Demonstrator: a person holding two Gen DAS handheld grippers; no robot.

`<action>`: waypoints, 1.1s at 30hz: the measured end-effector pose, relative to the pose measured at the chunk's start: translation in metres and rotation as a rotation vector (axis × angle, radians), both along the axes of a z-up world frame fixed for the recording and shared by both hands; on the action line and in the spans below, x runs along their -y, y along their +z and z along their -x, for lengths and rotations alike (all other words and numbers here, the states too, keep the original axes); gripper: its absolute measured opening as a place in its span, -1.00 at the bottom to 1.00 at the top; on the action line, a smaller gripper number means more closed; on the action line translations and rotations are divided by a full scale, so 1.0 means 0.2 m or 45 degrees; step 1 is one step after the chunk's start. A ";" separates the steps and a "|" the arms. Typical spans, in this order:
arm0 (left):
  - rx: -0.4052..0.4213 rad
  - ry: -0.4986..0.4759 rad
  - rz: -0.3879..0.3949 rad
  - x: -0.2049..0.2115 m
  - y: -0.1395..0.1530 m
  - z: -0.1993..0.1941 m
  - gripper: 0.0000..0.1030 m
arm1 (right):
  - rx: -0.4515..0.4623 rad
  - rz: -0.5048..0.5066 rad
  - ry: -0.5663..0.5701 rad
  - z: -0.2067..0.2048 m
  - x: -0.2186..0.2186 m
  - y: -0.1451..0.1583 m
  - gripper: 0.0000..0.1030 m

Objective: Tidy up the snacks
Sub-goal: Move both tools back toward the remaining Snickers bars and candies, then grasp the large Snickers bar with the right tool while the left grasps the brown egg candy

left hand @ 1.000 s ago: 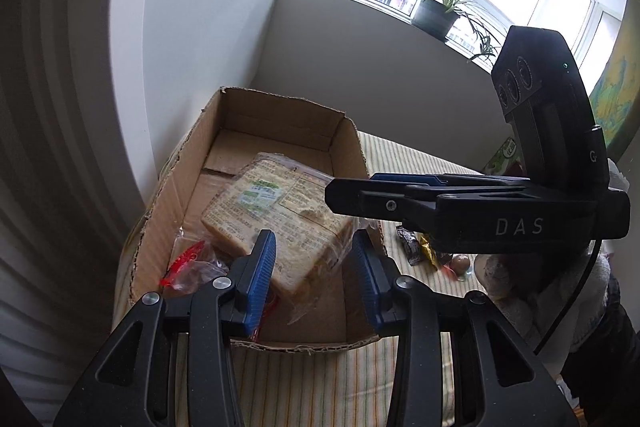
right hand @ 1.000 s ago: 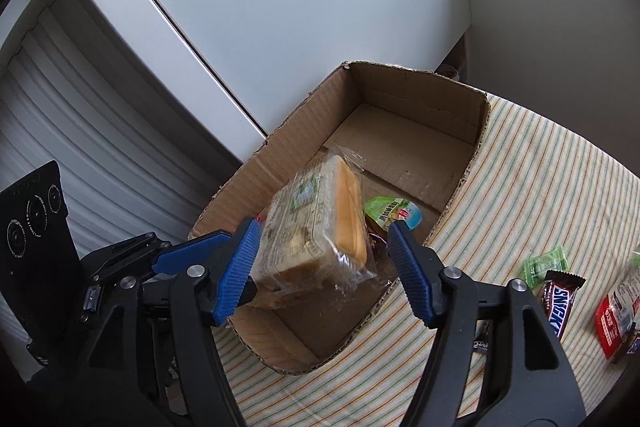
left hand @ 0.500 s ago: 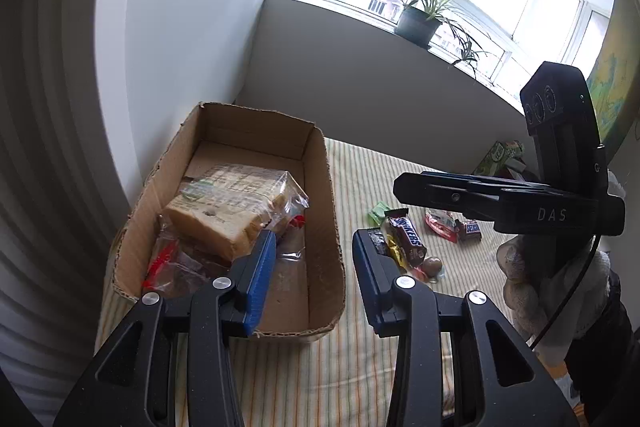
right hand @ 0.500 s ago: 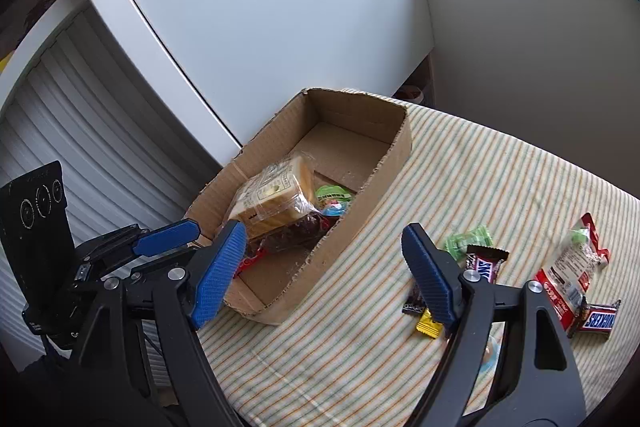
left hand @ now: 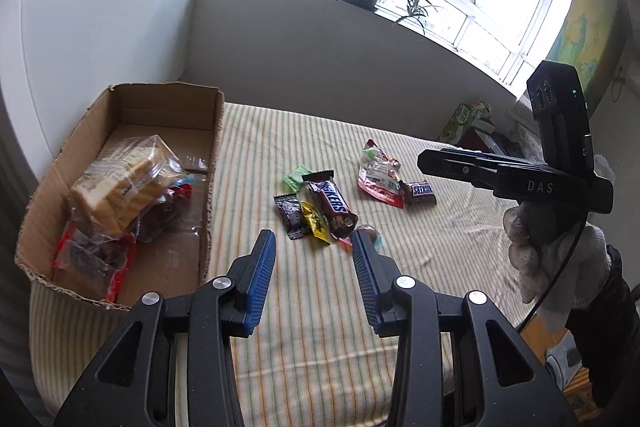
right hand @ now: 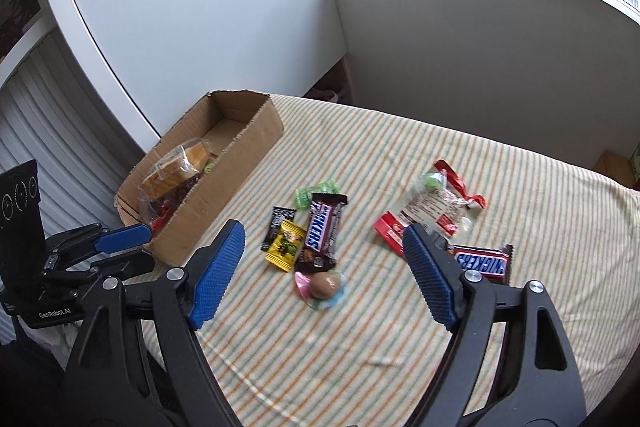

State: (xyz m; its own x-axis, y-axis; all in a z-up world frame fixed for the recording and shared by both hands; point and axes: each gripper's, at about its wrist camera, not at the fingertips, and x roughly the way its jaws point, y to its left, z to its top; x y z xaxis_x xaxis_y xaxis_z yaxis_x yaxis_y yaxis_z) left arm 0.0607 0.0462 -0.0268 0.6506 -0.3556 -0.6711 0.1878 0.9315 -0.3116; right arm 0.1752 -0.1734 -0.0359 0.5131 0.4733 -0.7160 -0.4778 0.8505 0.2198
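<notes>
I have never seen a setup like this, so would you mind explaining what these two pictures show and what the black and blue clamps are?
The clamps are two hand-held grippers, one in each of a person's hands, each carrying a wide-angle camera that looks along its fingers. One picture is from the left gripper, the other from the right gripper. Both are open and hold nothing. In the left view the gloved hand holds the other gripper. On the striped cloth lie loose snacks: two Snickers bars, the nearer one beside a yellow packet, and a round candy. The cardboard box already contains wrapped bread.
</notes>
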 end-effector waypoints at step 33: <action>-0.252 -0.084 -0.073 0.47 -0.41 -0.27 -0.20 | -0.063 0.368 0.291 -0.34 0.23 -0.42 0.62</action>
